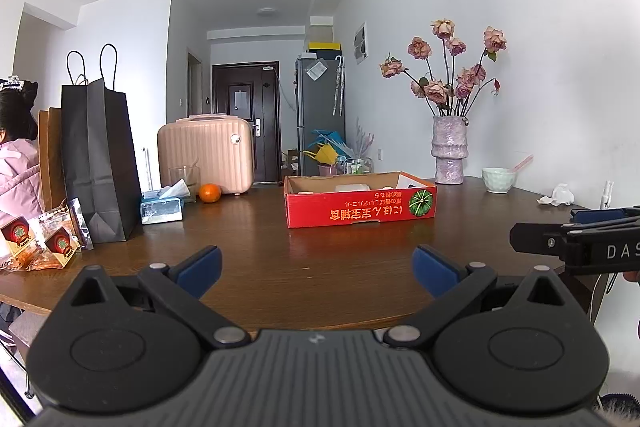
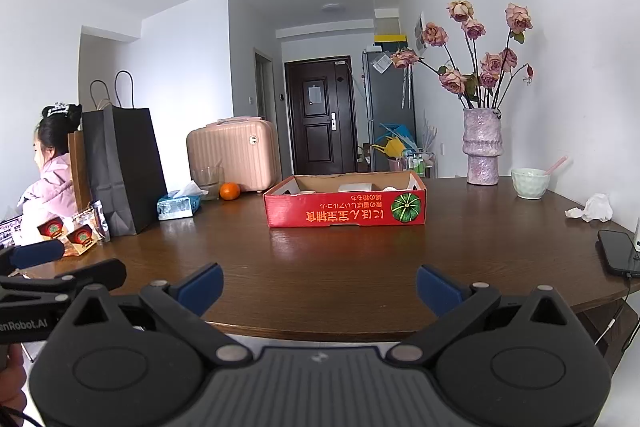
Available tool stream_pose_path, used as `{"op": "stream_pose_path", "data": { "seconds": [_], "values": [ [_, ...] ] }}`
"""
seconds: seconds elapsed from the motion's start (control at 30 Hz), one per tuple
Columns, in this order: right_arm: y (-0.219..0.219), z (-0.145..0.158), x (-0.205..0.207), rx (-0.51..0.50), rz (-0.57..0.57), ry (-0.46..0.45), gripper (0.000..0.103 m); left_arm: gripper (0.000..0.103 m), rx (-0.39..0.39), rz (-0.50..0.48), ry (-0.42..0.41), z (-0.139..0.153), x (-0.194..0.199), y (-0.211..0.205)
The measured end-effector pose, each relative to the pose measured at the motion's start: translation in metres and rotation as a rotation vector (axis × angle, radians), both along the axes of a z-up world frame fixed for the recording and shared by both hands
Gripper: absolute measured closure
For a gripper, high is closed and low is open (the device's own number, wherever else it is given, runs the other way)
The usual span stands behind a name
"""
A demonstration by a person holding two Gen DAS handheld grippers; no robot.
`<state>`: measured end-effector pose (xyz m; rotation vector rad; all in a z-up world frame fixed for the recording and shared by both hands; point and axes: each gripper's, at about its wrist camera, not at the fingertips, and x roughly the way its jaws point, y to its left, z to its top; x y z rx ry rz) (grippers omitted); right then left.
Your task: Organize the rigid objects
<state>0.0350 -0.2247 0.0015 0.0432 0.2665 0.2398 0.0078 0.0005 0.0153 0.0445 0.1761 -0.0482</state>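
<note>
Spread empty tongs (image 1: 316, 269) before shallow red cardboard box (image 1: 361, 213)

Both hand-held grippers (image 1: 316, 269) (image 2: 319, 287) wide apart

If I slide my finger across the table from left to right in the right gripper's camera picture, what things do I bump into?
Snack packets → black paper bag → tissue pack → orange → red cardboard box → purple vase → green bowl → crumpled tissue → black phone.
</note>
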Motion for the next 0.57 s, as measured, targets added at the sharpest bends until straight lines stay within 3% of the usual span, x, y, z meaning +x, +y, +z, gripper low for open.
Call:
{"op": "stream_pose_path", "data": {
  "seconds": [0.57],
  "values": [
    [0.0012,-0.0003,-0.0004,0.001,0.001,0.003,0.0,0.0,0.019,0.01,-0.026,-0.0002,0.0014,-0.0005]
  ]
}}
